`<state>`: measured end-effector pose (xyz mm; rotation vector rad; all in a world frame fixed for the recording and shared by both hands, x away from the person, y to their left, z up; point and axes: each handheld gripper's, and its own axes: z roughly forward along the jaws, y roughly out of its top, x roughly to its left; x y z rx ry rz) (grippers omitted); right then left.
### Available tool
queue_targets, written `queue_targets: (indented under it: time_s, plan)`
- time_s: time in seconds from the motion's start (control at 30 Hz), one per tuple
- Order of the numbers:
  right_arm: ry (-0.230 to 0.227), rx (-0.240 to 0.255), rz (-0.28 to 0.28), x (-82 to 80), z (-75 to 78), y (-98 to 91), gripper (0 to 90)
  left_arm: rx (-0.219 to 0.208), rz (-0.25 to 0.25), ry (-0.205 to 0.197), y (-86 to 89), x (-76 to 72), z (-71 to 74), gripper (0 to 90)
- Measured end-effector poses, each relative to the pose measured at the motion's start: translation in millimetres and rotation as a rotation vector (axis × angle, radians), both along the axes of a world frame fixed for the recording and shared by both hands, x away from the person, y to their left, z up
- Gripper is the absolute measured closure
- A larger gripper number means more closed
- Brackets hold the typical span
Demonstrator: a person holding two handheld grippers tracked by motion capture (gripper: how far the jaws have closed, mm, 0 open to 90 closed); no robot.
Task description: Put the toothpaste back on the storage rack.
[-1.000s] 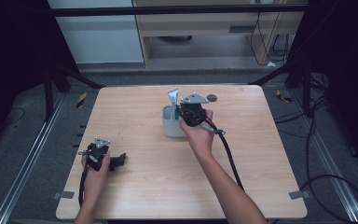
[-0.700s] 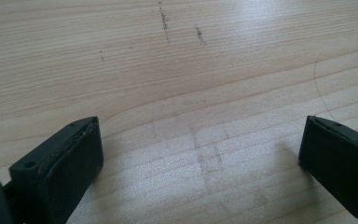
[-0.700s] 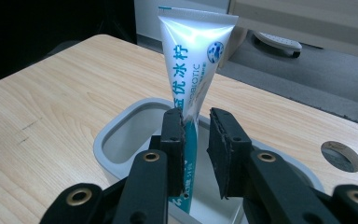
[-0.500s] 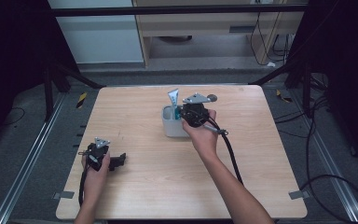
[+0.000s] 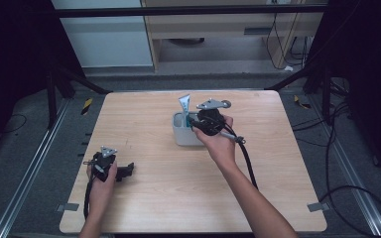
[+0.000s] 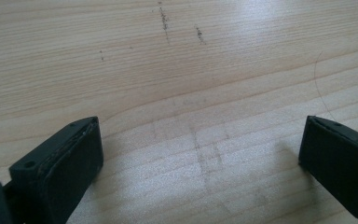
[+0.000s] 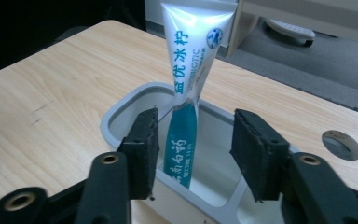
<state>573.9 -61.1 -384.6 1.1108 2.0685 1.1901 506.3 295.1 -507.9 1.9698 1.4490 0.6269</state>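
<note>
A white and teal toothpaste tube [image 7: 186, 84] stands on end in a pale grey container [image 7: 121, 107], crimped end up. My right gripper [image 7: 193, 126] has its pads on either side of the tube's lower part. The jaws have just been opening, and the pads do not press on it. In the high view the tube [image 5: 184, 104] rises from the container [image 5: 181, 138] at the table's middle back, with the right gripper [image 5: 192, 122] just right of it. My left gripper [image 5: 126, 171] lies near the front left, jaws wide open over bare wood [image 6: 200, 135].
The wooden table [image 5: 178, 198] has a round cable hole [image 7: 341, 143] behind the container. A black cable [image 5: 248, 163] trails from the right gripper across the table. Dark stands and floor cables surround the table.
In the high view the right hand has barely shifted beside the container, and the tube stays upright in it. The left hand and its gripper have not moved.
</note>
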Motion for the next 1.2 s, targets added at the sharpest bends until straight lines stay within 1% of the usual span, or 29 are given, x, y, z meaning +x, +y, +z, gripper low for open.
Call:
queue_targets:
  time_s: [0.1,0.13,0.17,0.23,0.27,0.37,0.47,0.5,0.53,0.67,0.77,0.9,0.97,1.07,1.1,1.2]
  plan:
    - [-0.005,0.014,0.012,-2.6,3.1,-2.2,45.7,0.001,0.0,-0.001,0.1,0.0,0.0,0.0]
    - [-0.009,0.014,0.013,-3.3,4.0,-2.8,43.4,0.002,-0.001,0.0,0.1,0.0,0.0,0.0]
    - [-0.009,0.014,0.013,-3.3,4.0,-2.8,43.4,0.001,-0.001,0.0,0.1,0.1,0.0,0.0]
    - [-0.014,0.01,0.013,-4.5,5.4,-3.6,40.2,0.001,0.0,-0.001,0.1,0.0,0.0,0.0]
    - [-0.006,0.009,0.019,-4.9,6.2,-4.6,36.1,0.001,-0.001,0.0,0.1,0.1,0.0,0.0]
    - [-0.005,-0.003,0.019,-5.5,6.7,-5.9,33.4,0.001,-0.001,0.0,0.1,0.2,0.0,0.0]
    - [0.011,-0.012,0.021,-4.8,6.9,-8.8,27.2,0.001,-0.001,-0.001,0.1,0.3,0.0,0.0]
    - [0.02,-0.011,0.028,-4.6,7.2,-10.6,23.5,0.001,-0.001,-0.001,0.1,0.3,0.0,0.0]
    - [0.02,-0.011,0.028,-4.6,7.2,-10.6,23.5,0.001,-0.001,-0.001,0.1,0.3,0.0,0.0]
    - [0.031,-0.021,0.034,-5.8,8.3,-12.8,18.5,0.001,-0.001,0.0,0.1,0.2,0.0,0.0]
    - [0.038,-0.017,0.053,-8.4,10.2,-15.5,14.2,0.001,-0.001,0.0,0.2,0.3,0.0,0.0]
    - [0.035,-0.024,0.052,-11.4,12.5,-18.4,13.1,0.001,-0.001,0.0,0.1,0.2,0.0,0.0]
    - [0.041,-0.026,0.059,-14.1,13.8,-21.3,10.9,0.001,-0.001,0.0,0.1,0.2,0.0,0.0]
    - [0.038,-0.036,0.062,-15.9,14.3,-23.5,10.7,0.001,-0.001,0.0,0.1,0.2,0.0,0.0]
    - [0.037,-0.029,0.064,-17.4,14.5,-26.2,9.9,0.0,0.0,0.0,0.1,0.2,0.0,0.0]
    - [0.04,-0.028,0.063,-19.3,13.7,-30.4,9.0,0.0,-0.001,0.0,0.1,0.2,0.0,0.0]
